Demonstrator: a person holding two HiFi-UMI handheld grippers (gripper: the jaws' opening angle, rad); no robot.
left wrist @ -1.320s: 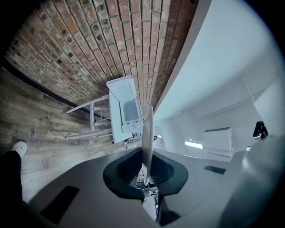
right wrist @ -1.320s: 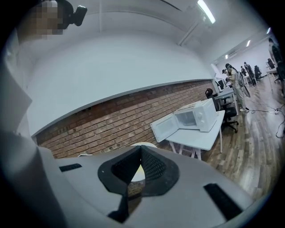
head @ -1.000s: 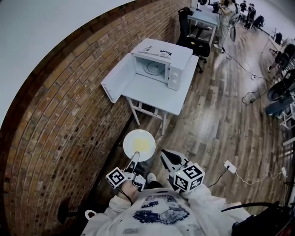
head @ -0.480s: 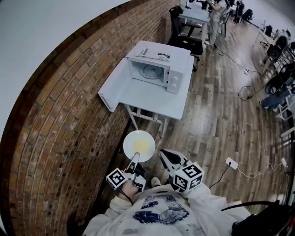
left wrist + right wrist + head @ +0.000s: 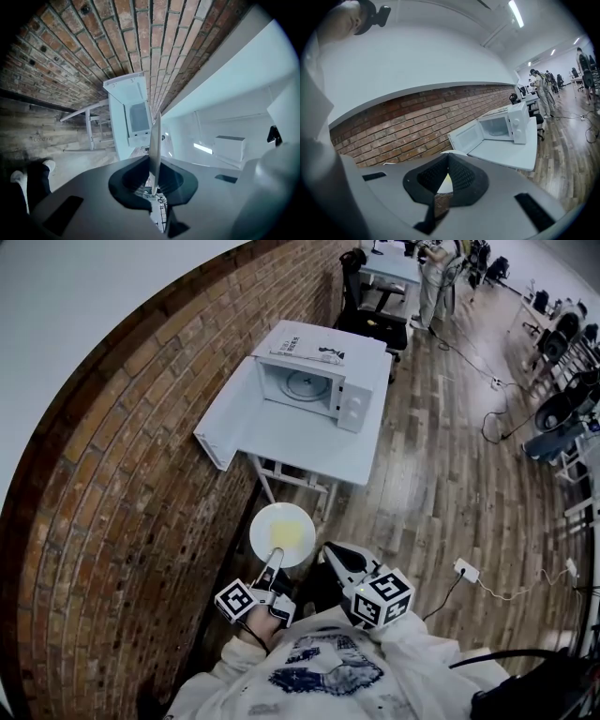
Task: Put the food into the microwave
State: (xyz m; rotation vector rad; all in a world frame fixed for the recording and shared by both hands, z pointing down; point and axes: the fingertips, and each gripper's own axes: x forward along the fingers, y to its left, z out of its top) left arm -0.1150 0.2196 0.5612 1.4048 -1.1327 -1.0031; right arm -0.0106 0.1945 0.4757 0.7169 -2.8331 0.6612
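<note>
The left gripper (image 5: 276, 561) is clamped narrow on the near rim of the plate (image 5: 265, 521). In the left gripper view the plate shows edge-on between the pads, and it carries yellow food (image 5: 289, 536) level above the floor. The right gripper (image 5: 331, 550) has its jaws closed together on nothing, just beside the plate. The microwave (image 5: 305, 382) stands door open on a white table (image 5: 309, 442), well apart from the plate.

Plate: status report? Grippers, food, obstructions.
Left gripper shut on plate rim, food on it. Right gripper shut, empty. Microwave door open, ahead on table; nothing blocking.
</note>
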